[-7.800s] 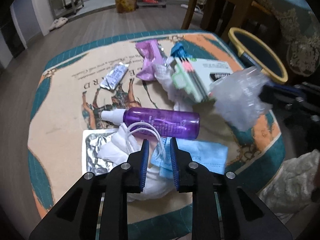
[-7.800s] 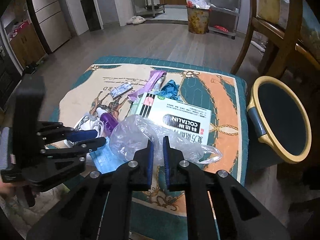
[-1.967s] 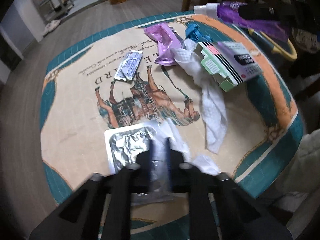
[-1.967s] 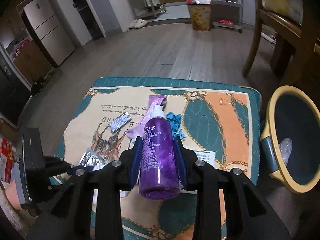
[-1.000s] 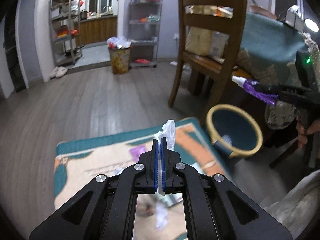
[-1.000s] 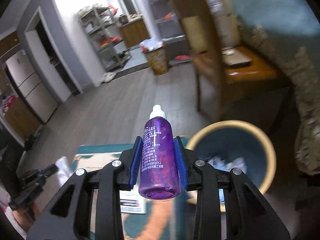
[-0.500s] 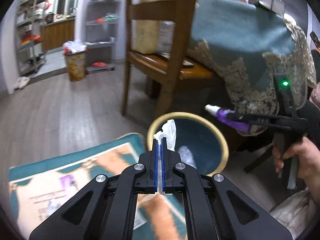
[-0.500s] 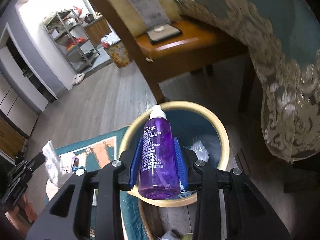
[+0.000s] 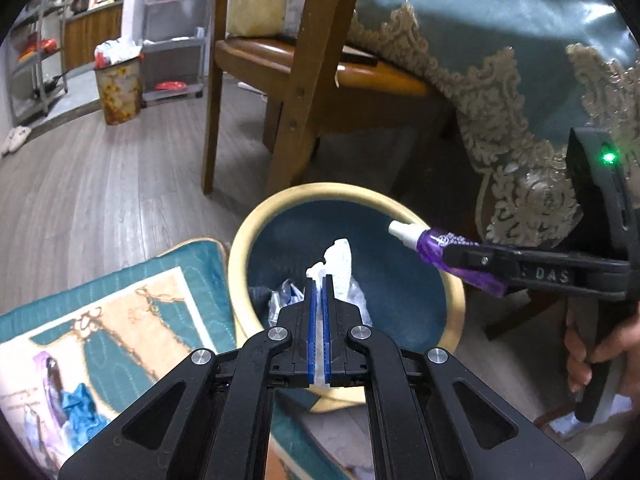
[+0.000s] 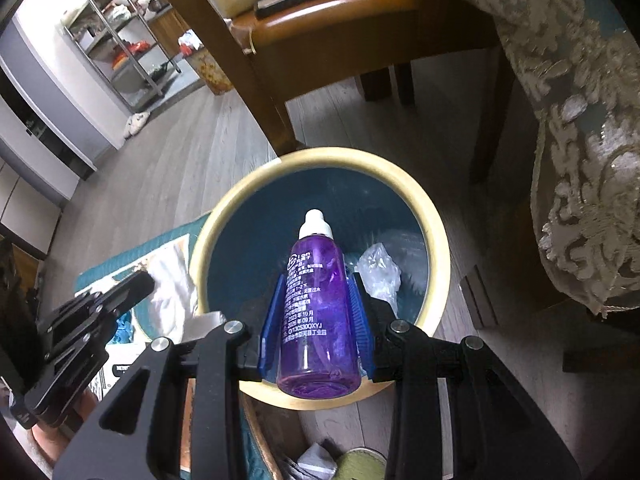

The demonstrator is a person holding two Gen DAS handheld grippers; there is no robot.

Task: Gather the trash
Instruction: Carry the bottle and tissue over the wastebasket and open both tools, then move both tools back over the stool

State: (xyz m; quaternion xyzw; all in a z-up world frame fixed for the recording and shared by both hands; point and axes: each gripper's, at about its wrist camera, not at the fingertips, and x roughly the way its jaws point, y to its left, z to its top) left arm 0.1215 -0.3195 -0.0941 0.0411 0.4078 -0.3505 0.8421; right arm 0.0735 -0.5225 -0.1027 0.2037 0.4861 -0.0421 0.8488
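My left gripper (image 9: 319, 280) is shut on a white tissue (image 9: 338, 258) and holds it over the near rim of the yellow-rimmed, dark blue bin (image 9: 256, 220). My right gripper (image 10: 316, 284) is shut on a purple bottle with a white cap (image 10: 318, 308), held over the bin (image 10: 224, 208). The bottle also shows in the left wrist view (image 9: 440, 246), over the bin's right rim. Clear plastic (image 10: 378, 270) lies inside the bin. The left gripper with the tissue (image 10: 170, 284) shows at the bin's left in the right wrist view.
A printed teal and orange mat (image 9: 120, 320) with purple and blue wrappers (image 9: 68, 400) lies left of the bin. A wooden chair (image 9: 296, 80) and a lace-edged teal tablecloth (image 9: 500, 92) stand behind the bin. More scraps (image 10: 320, 460) lie on the floor near me.
Both grippers have moved from the mat to the bin, closer over it than half a second ago. The left carries the tissue, the right the purple bottle; both stay shut.
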